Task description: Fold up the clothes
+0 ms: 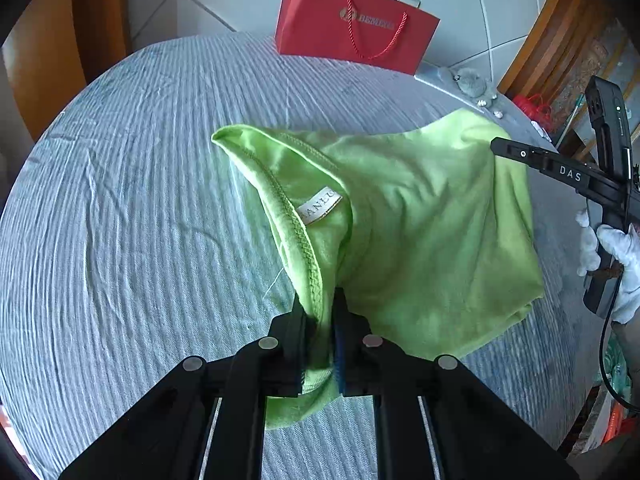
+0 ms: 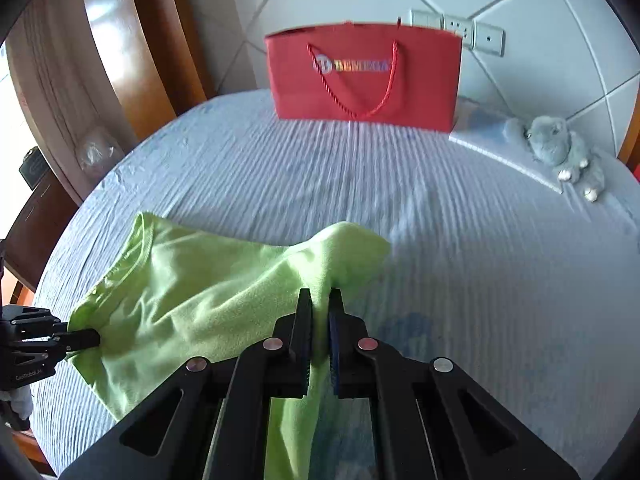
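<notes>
A lime green garment (image 1: 420, 220) lies bunched on the pale blue striped cloth, its stitched neckline and a white label facing up in the left wrist view. My left gripper (image 1: 320, 300) is shut on the neckline hem, cloth pinched between its fingers. My right gripper (image 2: 320, 300) is shut on another fold of the same garment (image 2: 192, 292), which rises to a peak at its tips. The right gripper (image 1: 496, 147) also shows at the right edge of the left wrist view, held by a white-gloved hand (image 1: 622, 256). The left gripper (image 2: 94, 338) shows at the left edge of the right wrist view.
A red paper bag (image 2: 364, 76) with rope handles stands at the back of the cloth-covered surface (image 2: 460, 240). A grey plush toy (image 2: 560, 152) lies at the back right. Wooden furniture (image 2: 132, 60) borders the left side; a tiled wall with sockets (image 2: 460, 26) is behind.
</notes>
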Demonstrator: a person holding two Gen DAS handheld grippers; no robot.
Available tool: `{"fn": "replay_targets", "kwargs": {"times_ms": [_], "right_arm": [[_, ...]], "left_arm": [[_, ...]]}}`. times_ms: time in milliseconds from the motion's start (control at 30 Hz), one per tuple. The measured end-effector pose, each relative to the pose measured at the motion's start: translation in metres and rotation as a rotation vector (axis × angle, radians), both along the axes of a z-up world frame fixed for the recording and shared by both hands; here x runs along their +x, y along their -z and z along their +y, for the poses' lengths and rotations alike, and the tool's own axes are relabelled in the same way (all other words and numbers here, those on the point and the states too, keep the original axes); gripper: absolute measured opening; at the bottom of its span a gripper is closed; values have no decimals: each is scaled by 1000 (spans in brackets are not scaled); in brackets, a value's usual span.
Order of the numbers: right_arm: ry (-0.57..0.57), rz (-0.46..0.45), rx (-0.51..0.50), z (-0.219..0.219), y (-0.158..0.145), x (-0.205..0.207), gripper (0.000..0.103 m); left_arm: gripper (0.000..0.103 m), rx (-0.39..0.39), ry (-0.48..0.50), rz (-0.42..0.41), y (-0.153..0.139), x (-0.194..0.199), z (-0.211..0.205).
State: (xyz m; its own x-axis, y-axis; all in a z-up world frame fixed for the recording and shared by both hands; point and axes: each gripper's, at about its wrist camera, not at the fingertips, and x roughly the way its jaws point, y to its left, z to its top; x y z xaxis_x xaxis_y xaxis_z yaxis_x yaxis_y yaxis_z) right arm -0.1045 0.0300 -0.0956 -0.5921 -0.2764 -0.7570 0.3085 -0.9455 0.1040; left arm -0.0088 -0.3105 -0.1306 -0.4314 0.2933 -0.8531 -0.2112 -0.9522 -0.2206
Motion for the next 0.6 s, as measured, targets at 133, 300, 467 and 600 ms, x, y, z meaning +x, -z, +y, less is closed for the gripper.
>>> {"fn": "replay_targets", "kwargs": {"times_ms": [133, 300, 467, 600], "right_arm": [[12, 18, 19, 4, -15, 4, 6], [52, 68, 11, 9, -32, 19, 6], [101, 130, 21, 26, -60, 31, 6], [158, 174, 51, 50, -86, 46, 6]], "left_arm": [[9, 13, -4, -12, -7, -9, -12], [9, 8, 36, 50, -35, -21, -11], [9, 35, 88, 88, -46, -48, 13], [9, 67, 160, 121, -50, -59, 64]]}}
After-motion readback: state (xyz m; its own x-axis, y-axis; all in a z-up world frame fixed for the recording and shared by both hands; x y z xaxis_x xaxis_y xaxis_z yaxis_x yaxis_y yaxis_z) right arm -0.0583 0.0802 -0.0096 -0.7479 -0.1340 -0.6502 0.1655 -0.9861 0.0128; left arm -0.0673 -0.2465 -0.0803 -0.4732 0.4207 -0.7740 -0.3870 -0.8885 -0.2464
